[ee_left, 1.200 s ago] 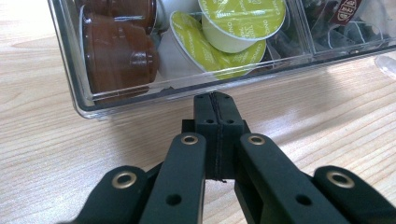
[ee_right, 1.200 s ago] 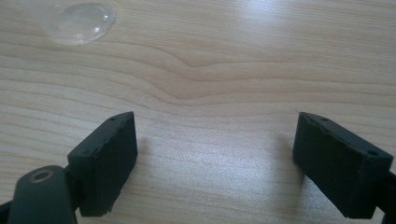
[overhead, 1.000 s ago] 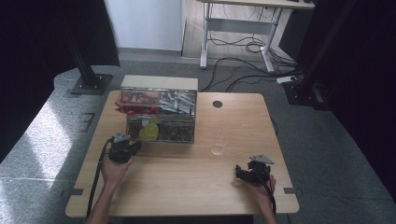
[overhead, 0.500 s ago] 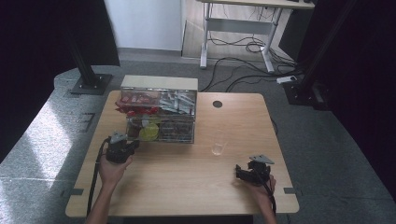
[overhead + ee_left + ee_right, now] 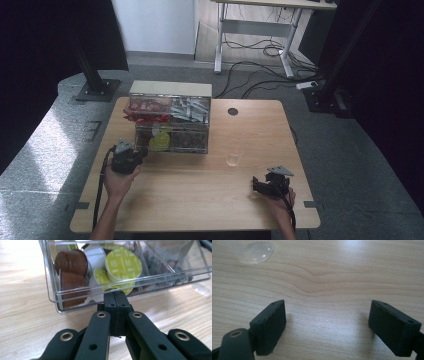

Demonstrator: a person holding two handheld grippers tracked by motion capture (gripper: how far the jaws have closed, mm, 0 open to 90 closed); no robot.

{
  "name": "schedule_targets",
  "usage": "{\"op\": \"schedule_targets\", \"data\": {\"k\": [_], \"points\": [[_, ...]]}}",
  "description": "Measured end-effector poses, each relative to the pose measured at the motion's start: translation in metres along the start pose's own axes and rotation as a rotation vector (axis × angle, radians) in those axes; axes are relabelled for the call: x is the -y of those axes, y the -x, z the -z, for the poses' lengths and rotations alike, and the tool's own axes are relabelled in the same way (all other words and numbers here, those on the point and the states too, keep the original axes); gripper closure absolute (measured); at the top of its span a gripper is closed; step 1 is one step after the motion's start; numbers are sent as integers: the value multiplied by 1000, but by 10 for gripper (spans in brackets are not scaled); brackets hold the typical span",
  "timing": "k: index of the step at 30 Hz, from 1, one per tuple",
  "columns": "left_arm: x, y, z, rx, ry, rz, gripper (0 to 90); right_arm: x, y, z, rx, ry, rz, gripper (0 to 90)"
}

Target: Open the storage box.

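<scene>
The clear drawer (image 5: 125,287) of the plastic organizer (image 5: 170,125) sits pulled out toward me at the near left of the table (image 5: 200,200), packed with coffee pods: brown ones (image 5: 71,261) at one end, green-lidded ones (image 5: 123,263) beside them. My left gripper (image 5: 116,296) is right at the drawer's front wall, jaws clenched tight together with nothing between them, the tips at the plastic edge; I can't tell for sure that they touch it. I'd judge I'm working the drawer itself, nudging or pulling its front with closed jaws rather than picking a pod.

If a pod is what I want next, I'd need to lift the tips over the wall, spread the jaws and come down on one of the green lids near the front.

My right gripper (image 5: 327,325) rests low over bare wood at the near right, jaws spread wide and empty. A small clear cup (image 5: 253,251) stands a little beyond it, between it and the organizer.
</scene>
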State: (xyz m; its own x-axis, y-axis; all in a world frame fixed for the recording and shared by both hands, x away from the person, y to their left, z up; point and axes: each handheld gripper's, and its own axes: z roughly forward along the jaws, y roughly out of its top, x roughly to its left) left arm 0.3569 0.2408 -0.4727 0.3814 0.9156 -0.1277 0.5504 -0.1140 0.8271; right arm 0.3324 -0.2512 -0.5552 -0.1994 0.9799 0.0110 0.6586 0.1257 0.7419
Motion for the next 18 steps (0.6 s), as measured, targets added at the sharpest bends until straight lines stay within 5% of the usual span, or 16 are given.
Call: {"op": "schedule_targets", "data": {"k": [18], "points": [[-22, -3, 4, 5, 12, 5, 900, 0, 0, 0, -1, 0, 0, 152]]}}
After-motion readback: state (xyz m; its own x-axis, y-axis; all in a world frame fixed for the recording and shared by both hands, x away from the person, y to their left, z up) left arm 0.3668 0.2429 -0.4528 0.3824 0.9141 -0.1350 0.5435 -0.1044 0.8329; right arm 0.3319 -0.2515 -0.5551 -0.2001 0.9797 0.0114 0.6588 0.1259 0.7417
